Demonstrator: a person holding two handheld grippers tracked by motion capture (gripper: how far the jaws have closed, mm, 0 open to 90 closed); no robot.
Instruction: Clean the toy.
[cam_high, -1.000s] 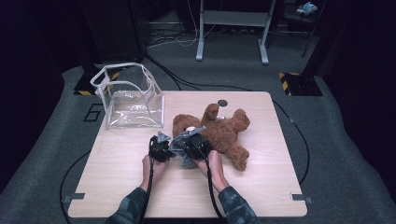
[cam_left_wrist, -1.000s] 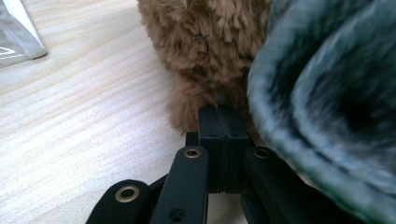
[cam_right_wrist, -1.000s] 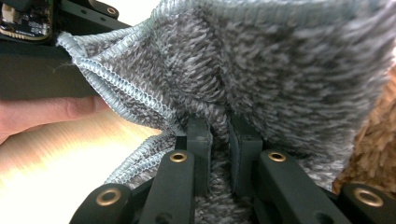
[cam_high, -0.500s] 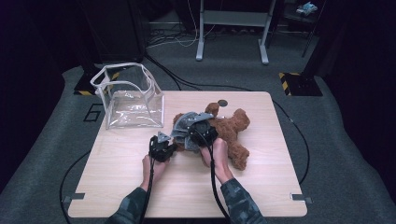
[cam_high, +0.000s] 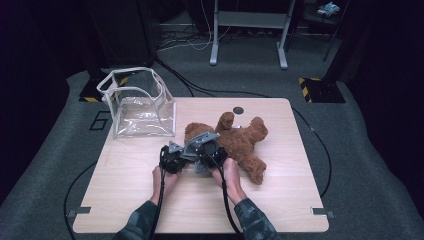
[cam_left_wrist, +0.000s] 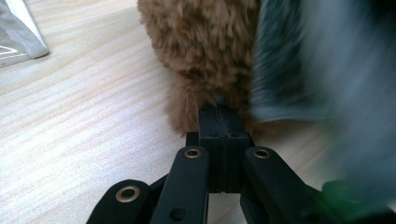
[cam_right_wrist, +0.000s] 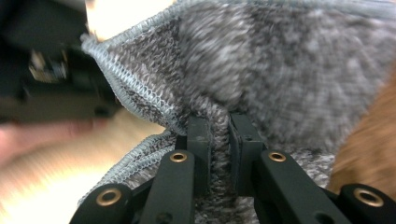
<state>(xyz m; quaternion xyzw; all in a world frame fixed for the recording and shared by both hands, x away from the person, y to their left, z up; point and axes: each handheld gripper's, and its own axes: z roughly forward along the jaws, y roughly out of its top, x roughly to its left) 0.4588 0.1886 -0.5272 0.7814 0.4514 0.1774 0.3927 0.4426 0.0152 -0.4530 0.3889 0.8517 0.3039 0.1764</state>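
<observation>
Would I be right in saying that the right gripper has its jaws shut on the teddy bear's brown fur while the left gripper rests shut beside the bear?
Not quite: the right gripper is shut on a fold of the grey cloth, not brown fur, as the right gripper view shows. The left gripper is indeed shut beside the teddy bear.

Grey cloth (cam_left_wrist: 299, 60) a blur; teddy bear (cam_left_wrist: 201, 46) cut off above.

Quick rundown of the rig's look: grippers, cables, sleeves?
Both grippers, left gripper and right gripper, are black handheld units with grey three-cornered plates on top. Their jaws are matte black linkage bars with brass-coloured rivets. A black cable trails from each along the forearm. The sleeves are camouflage-patterned, dark green.
</observation>
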